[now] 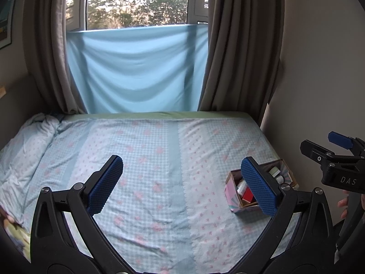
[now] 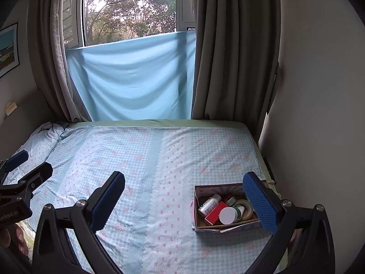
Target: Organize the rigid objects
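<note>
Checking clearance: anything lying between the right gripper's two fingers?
Mostly bare patterned bedsheet, per the right wrist view. The open box of small containers sits just inside the right-hand finger, which overlaps its corner. The right gripper holds nothing.

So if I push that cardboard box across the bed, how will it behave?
The box would probably drag rather than glide, since the bedsheet looks soft and wrinkled. It sits low and wide, so it seems unlikely to tip. The loose bottle inside may roll.

Domestic bedroom: a bed (image 2: 146, 159) with a pink-flowered, blue-checked sheet lies beneath a window (image 2: 127, 9) flanked by grey curtains (image 2: 228, 57); a blue cloth (image 2: 132, 77) covers its lower half, and a framed picture (image 2: 8, 48) hangs left.
</note>
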A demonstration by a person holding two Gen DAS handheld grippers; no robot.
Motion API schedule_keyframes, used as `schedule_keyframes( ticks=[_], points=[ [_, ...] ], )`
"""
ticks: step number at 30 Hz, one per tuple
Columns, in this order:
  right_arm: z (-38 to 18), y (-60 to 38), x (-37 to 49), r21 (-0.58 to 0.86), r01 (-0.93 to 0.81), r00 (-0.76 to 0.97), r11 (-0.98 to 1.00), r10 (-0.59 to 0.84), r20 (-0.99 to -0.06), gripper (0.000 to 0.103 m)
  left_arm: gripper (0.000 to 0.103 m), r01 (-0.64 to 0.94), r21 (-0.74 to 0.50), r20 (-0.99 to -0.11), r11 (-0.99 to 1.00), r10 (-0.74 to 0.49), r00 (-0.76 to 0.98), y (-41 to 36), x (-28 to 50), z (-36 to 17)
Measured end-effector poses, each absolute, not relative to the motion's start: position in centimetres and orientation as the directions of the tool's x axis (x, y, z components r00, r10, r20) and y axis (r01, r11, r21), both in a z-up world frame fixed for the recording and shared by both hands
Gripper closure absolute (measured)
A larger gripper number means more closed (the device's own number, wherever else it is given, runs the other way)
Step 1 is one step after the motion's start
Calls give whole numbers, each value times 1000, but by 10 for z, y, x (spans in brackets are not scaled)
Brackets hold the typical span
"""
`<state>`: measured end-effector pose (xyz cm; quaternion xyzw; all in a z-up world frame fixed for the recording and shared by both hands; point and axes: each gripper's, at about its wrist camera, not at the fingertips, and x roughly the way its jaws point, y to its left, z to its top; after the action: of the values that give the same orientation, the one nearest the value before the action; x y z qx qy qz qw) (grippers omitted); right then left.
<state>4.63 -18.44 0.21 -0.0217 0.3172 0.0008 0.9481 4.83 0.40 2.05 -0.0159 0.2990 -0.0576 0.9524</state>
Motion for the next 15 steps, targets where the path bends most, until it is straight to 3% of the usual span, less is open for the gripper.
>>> schedule_keyframes(
  ticks=[15],
  points=[
    [3, -184, 48, -42, -5, 793, 999, -22, -609, 0, 0, 121, -47, -583, 992, -125, 803, -2, 54, 18]
  ],
)
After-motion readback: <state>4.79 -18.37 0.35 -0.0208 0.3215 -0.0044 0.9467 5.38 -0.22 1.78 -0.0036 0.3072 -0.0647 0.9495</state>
